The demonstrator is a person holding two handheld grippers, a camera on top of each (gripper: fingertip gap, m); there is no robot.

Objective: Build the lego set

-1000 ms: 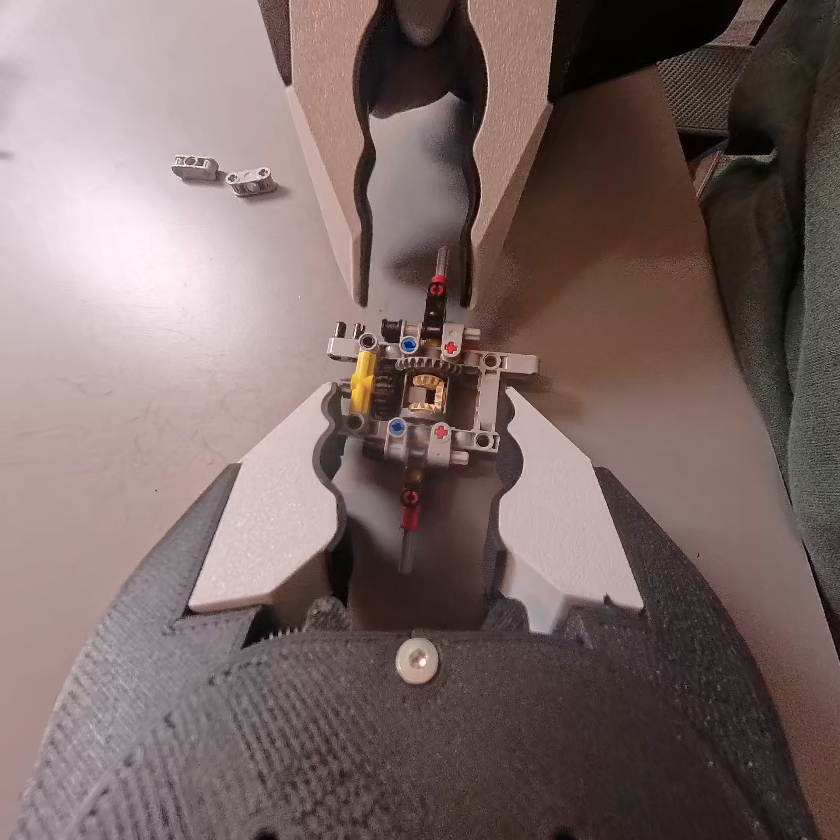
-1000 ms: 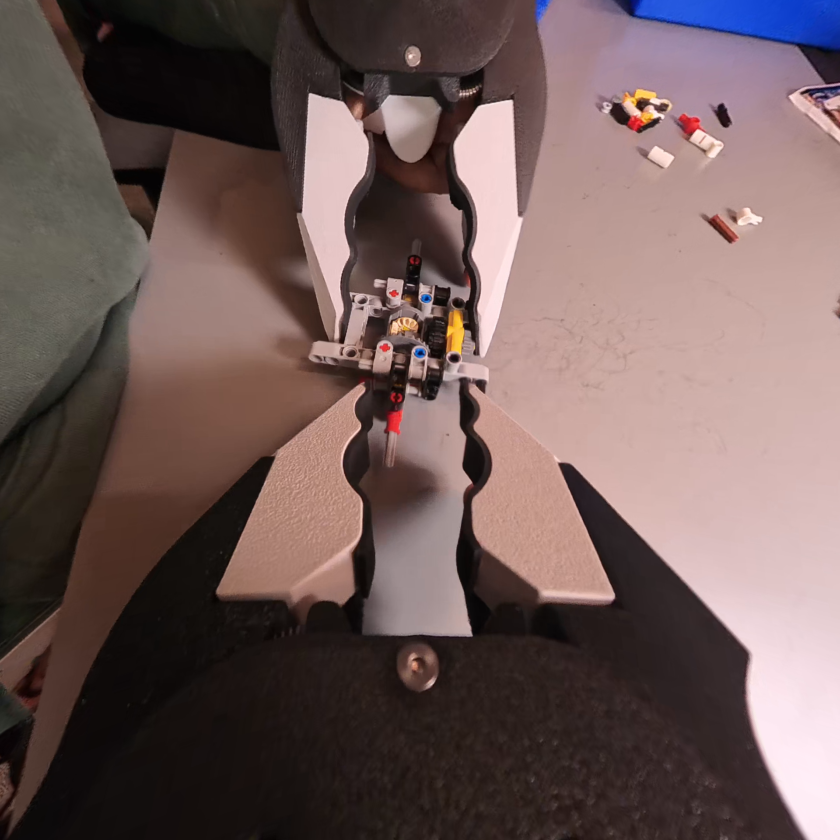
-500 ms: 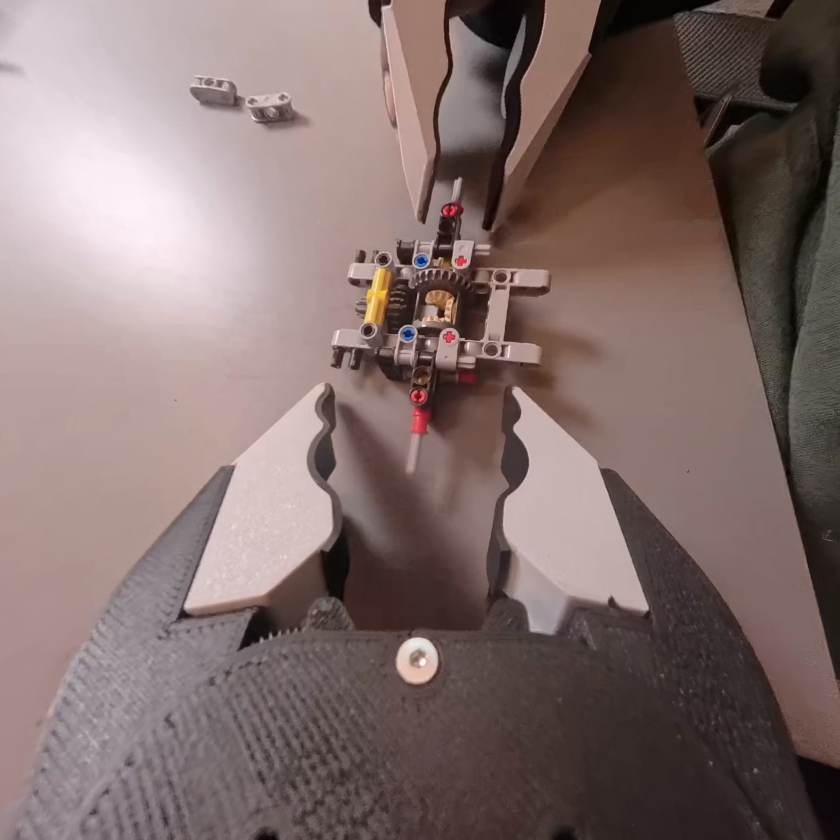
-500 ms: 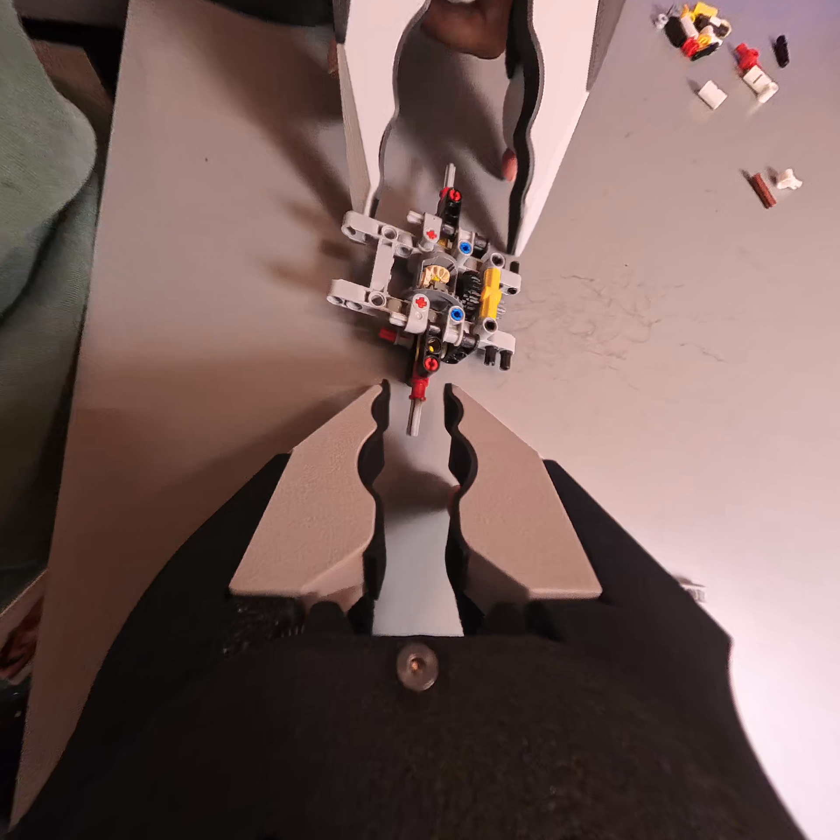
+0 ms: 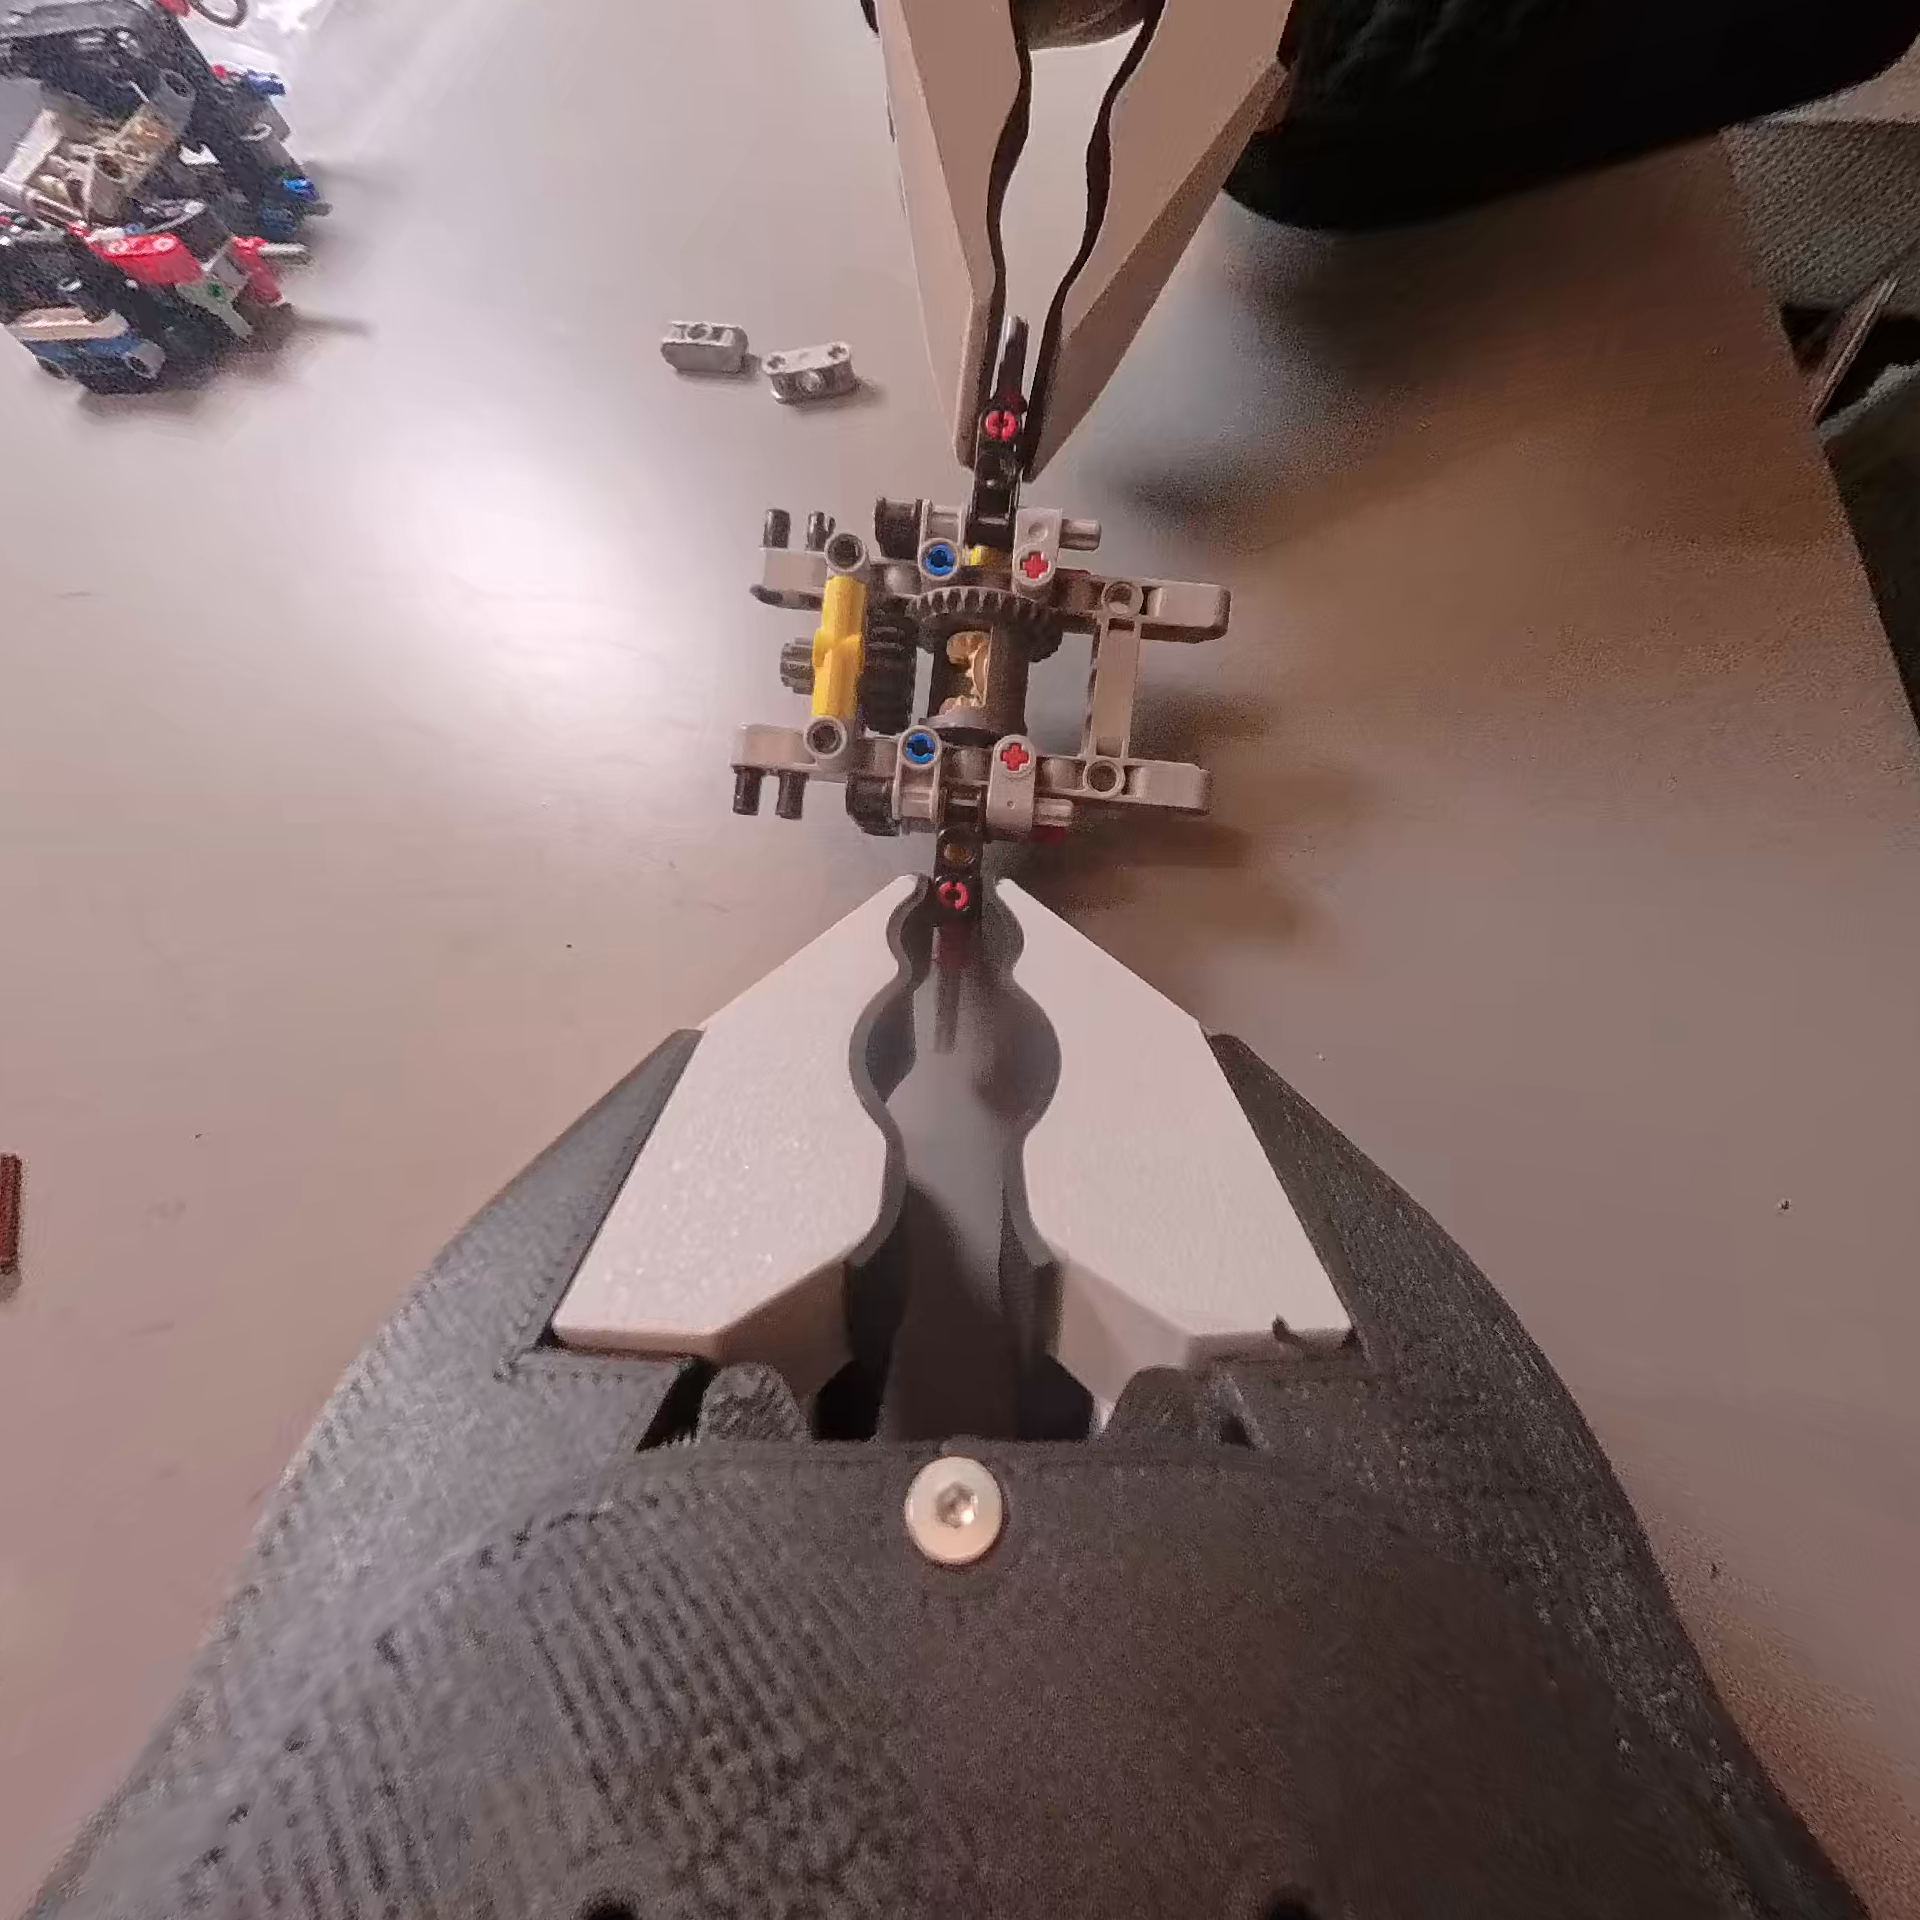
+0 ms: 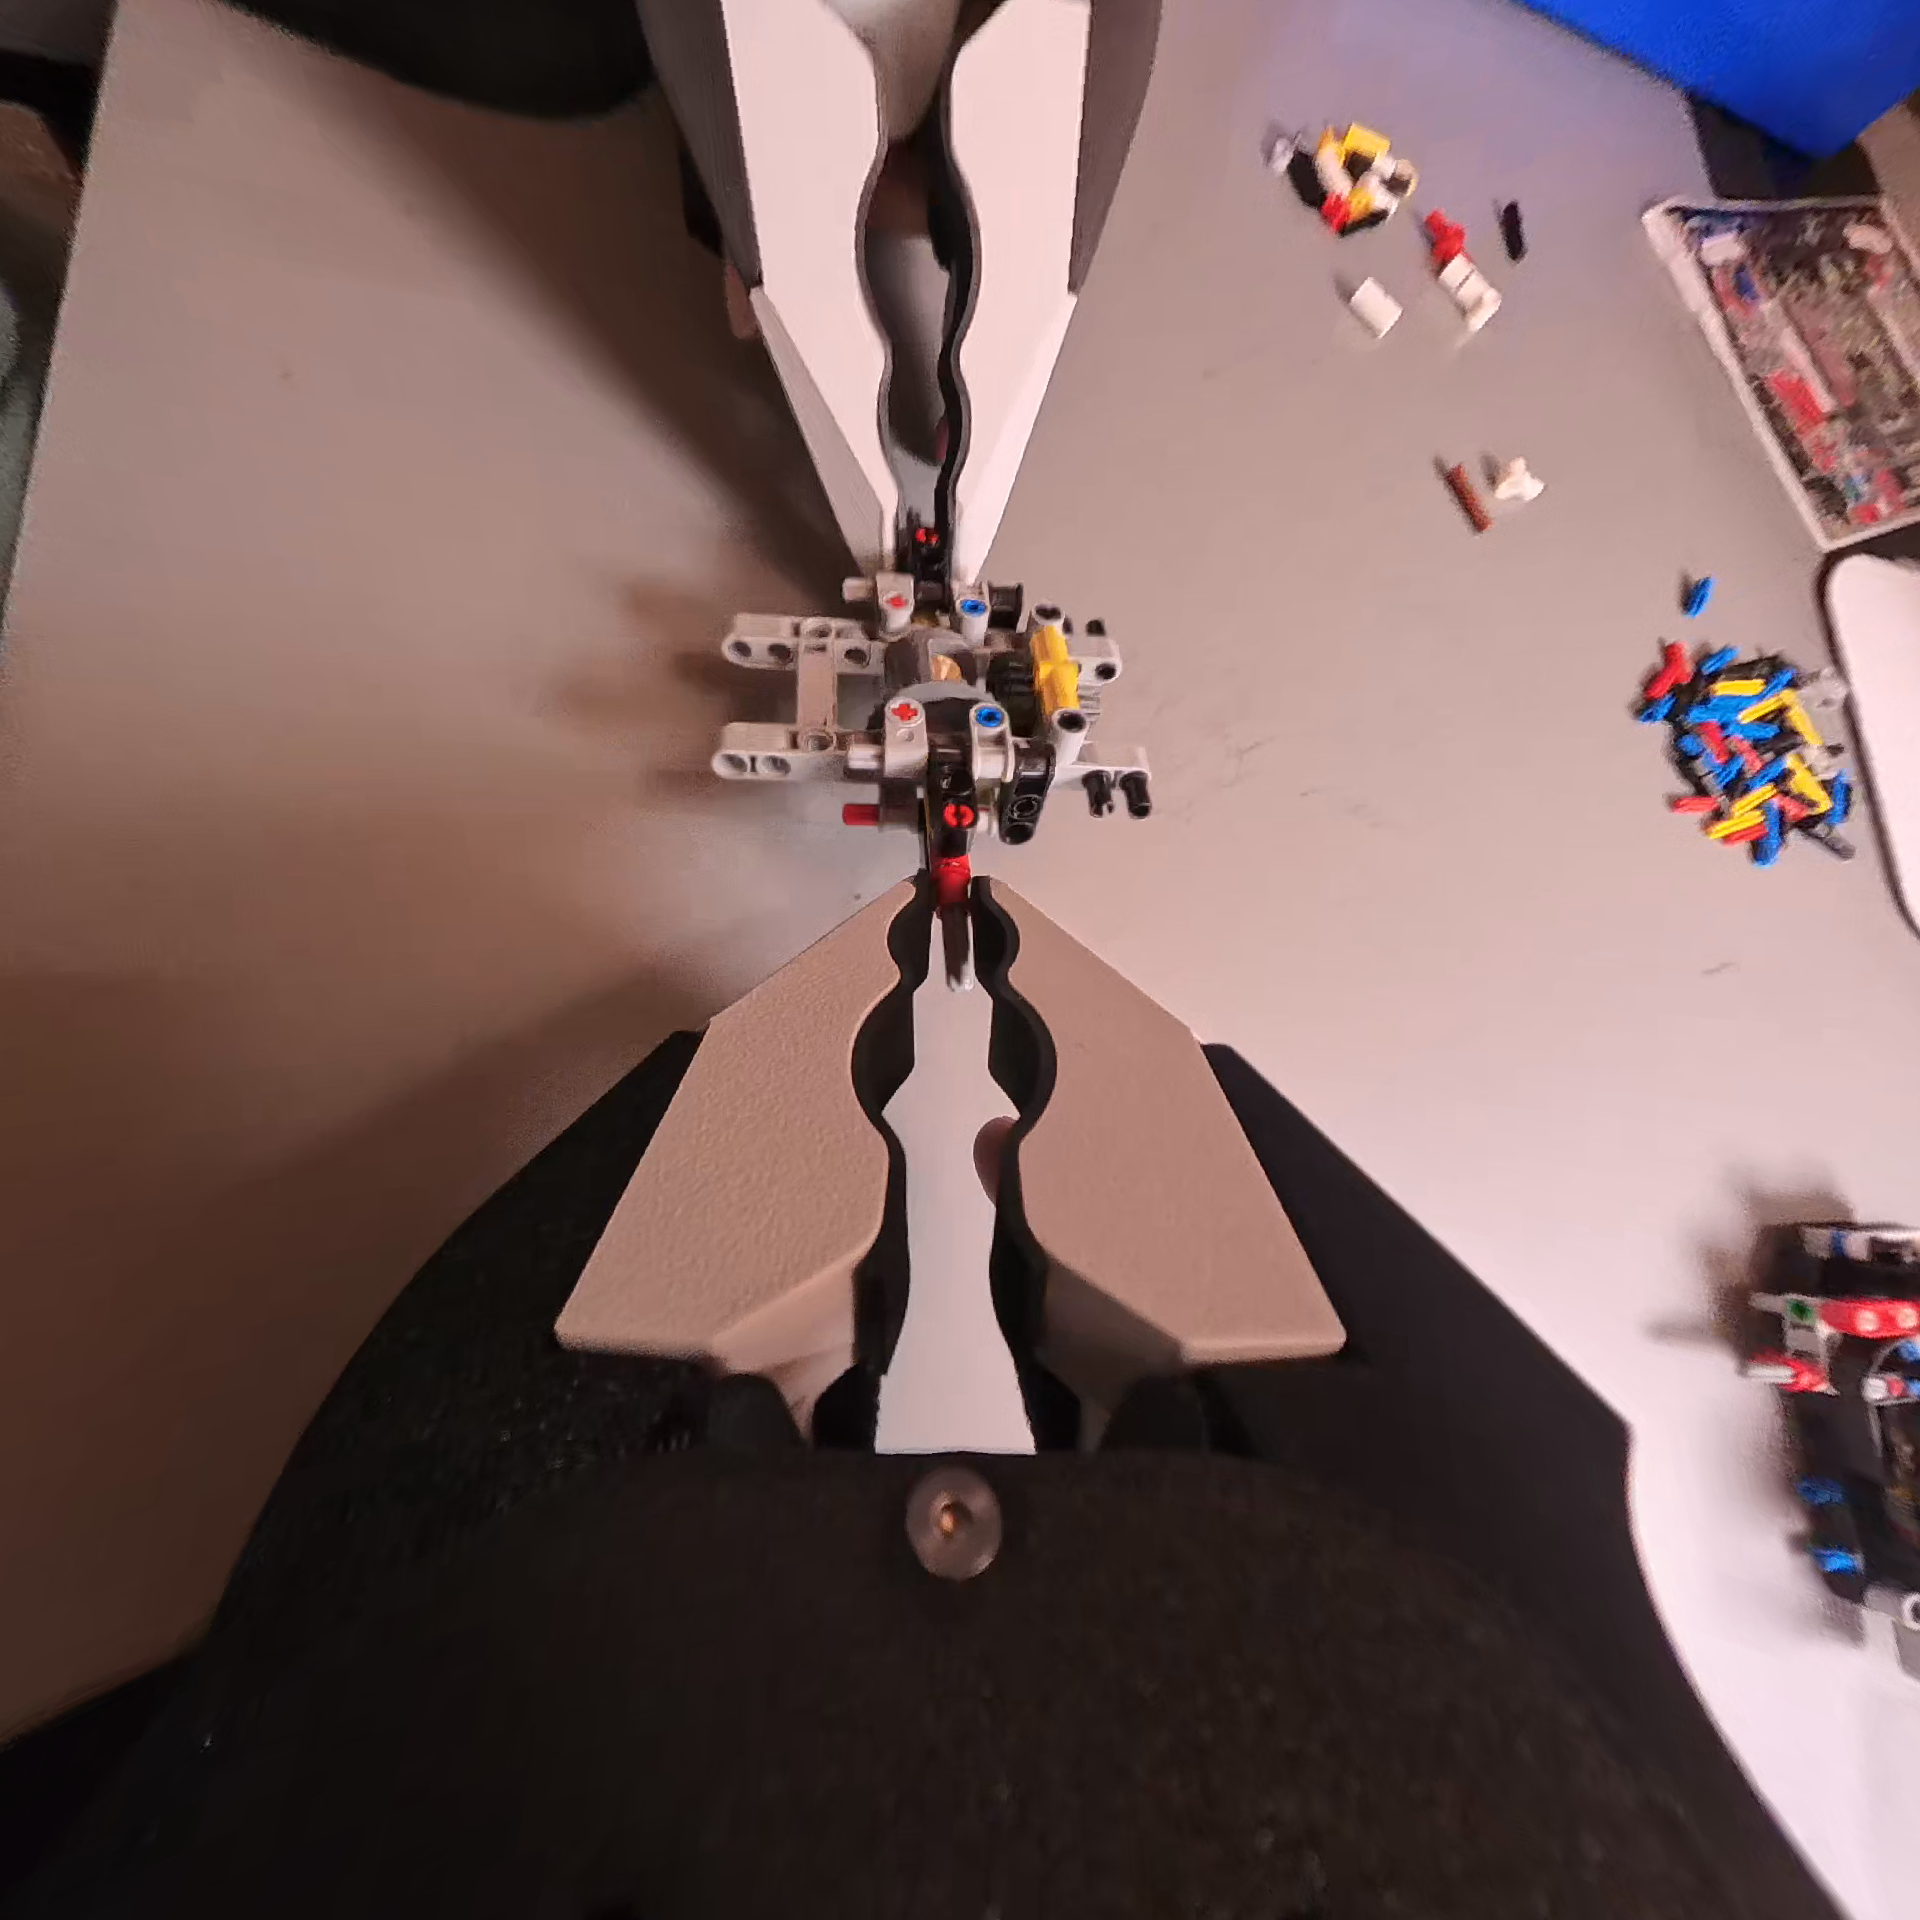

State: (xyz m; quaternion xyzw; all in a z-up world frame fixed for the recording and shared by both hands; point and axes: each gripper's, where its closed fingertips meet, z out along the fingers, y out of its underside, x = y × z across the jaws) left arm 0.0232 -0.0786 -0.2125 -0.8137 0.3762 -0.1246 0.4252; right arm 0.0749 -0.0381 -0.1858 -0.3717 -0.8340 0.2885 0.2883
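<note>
Since the table (image 5: pixel 312 727) takes up most of both views, start there: grey, with a half-built model (image 5: pixel 114 197) at the far left of the left view, a pile of small coloured pins (image 6: pixel 1745 748) and a printed sheet (image 6: pixel 1808 343) off to the right in the right view. In the middle sits the gearbox frame (image 5: pixel 982 665), a grey beam frame with dark gears, a yellow piece and an axle poking out of each end. Both claws are nearly closed on those axle ends: the left gripper (image 5: pixel 954 902) pinches the near black-and-red stub, the right gripper (image 6: pixel 948 902) pinches the red bit of its own axle, pads looking snug on both. Two loose grey connectors (image 5: pixel 758 353) lie just beyond the frame to the left. My guess is it's light, rigid plastic, but press-fit, so the axles could slide out if tugged; the beams seem the safer hold.
</note>
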